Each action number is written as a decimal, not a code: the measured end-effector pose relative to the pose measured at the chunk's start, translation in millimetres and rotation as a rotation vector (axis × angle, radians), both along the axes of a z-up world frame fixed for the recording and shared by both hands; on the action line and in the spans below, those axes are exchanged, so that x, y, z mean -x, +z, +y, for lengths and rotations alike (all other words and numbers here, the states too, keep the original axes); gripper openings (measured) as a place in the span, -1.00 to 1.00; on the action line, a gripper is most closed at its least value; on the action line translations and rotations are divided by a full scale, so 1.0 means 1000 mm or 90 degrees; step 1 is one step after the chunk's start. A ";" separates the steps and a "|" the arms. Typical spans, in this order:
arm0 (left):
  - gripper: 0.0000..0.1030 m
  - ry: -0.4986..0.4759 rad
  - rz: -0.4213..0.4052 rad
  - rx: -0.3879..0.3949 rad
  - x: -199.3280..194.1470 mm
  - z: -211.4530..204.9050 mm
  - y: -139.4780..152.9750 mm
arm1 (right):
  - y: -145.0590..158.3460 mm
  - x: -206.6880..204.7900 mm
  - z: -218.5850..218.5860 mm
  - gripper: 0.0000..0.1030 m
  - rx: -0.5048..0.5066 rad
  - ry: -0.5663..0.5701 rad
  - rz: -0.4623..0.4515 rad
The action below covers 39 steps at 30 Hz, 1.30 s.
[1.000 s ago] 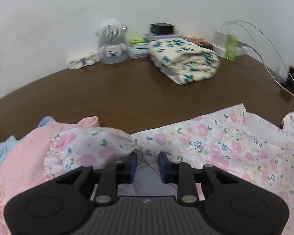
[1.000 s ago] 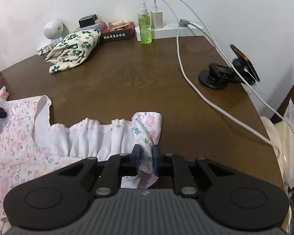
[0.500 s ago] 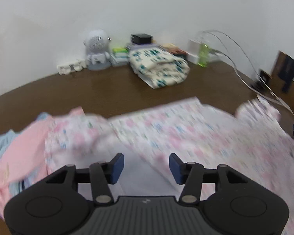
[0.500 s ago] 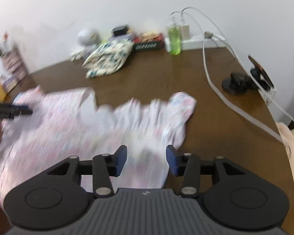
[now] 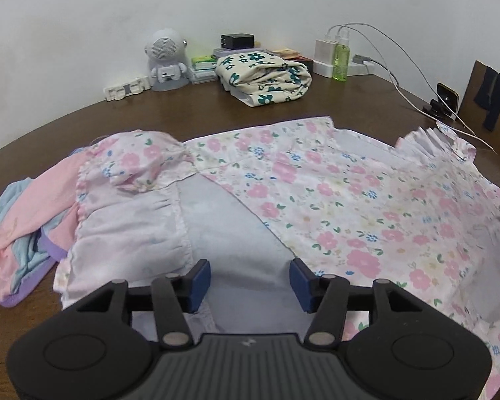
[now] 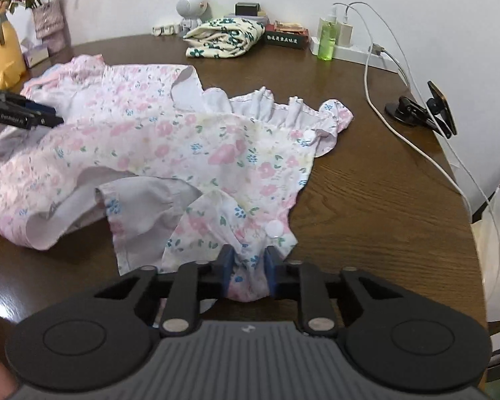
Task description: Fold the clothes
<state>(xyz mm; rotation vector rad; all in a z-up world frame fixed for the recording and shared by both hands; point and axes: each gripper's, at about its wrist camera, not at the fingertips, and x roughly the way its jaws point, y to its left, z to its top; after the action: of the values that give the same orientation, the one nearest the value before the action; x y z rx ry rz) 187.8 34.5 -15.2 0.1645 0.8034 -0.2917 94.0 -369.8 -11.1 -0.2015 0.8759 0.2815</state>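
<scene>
Right tool [image 6: 247, 268]: I pinch a bunched corner of the floral dress [image 6: 183, 143], ready to carry it across for a fold.
Left tool [image 5: 250, 281]: spread, empty, poised above the pale lining.
Dress: flat on the tabletop [image 6: 366, 193] ahead of both tools.

Pink floral dress [image 5: 333, 196], teal-flowered cream bundle [image 5: 266, 78], brown table [image 6: 366, 183]

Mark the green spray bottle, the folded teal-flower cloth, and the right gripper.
green spray bottle [image 6: 327, 40], right wrist view, body.
folded teal-flower cloth [image 5: 266, 80], left wrist view, top.
right gripper [image 6: 247, 270], right wrist view, between fingertips.
</scene>
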 end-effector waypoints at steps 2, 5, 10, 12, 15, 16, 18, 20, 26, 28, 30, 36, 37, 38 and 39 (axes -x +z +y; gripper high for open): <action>0.04 0.005 -0.004 0.002 0.001 0.001 0.000 | 0.002 -0.002 -0.007 -0.62 0.016 -0.008 0.004; 0.04 0.012 -0.006 0.004 0.001 0.001 -0.001 | 0.007 0.000 -0.009 -0.53 -0.006 -0.017 0.003; -0.01 0.014 0.002 0.016 0.006 0.001 0.003 | 0.040 0.017 0.027 -0.44 -0.137 0.085 -0.056; -0.01 0.011 0.002 0.010 0.009 0.003 0.004 | 0.043 0.018 0.053 -0.38 -0.194 0.165 -0.033; -0.01 0.013 0.007 0.008 0.008 0.005 0.003 | 0.033 0.012 0.091 -0.35 -0.235 0.244 0.036; -0.01 0.012 0.008 0.007 0.008 0.005 0.002 | 0.026 0.007 0.104 -0.35 -0.239 0.262 0.065; 0.00 0.008 0.003 0.002 0.008 0.004 0.001 | 0.013 -0.004 0.119 -0.36 -0.248 0.258 0.131; 0.01 0.009 -0.002 -0.001 0.009 0.003 0.000 | 0.002 -0.008 0.124 -0.43 -0.261 0.250 0.185; 0.02 0.016 -0.011 -0.001 0.009 0.004 -0.002 | 0.007 0.017 0.119 -0.98 -0.288 0.311 0.215; 0.02 0.018 -0.012 -0.001 0.008 0.004 -0.001 | 0.011 0.028 0.118 -0.98 -0.279 0.343 0.204; 0.02 0.020 -0.013 -0.001 0.007 0.004 -0.001 | 0.006 0.032 0.122 -0.91 -0.255 0.353 0.211; 0.03 0.009 -0.011 0.001 0.007 0.007 -0.001 | 0.014 0.025 0.107 -0.41 -0.281 0.301 0.198; 0.03 0.003 -0.011 0.004 0.009 0.008 0.001 | 0.020 0.024 0.106 -0.41 -0.285 0.296 0.183; 0.02 -0.004 -0.013 0.011 0.015 0.009 0.005 | 0.024 0.023 0.107 -0.41 -0.284 0.293 0.164; 0.02 -0.012 -0.016 0.018 0.021 0.011 0.009 | 0.028 0.023 0.108 -0.41 -0.283 0.291 0.144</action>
<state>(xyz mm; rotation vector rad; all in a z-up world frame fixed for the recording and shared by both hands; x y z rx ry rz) 167.3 45.0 -6.3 0.1486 0.7733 -0.3177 71.3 -261.6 17.3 0.0499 0.9610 0.9280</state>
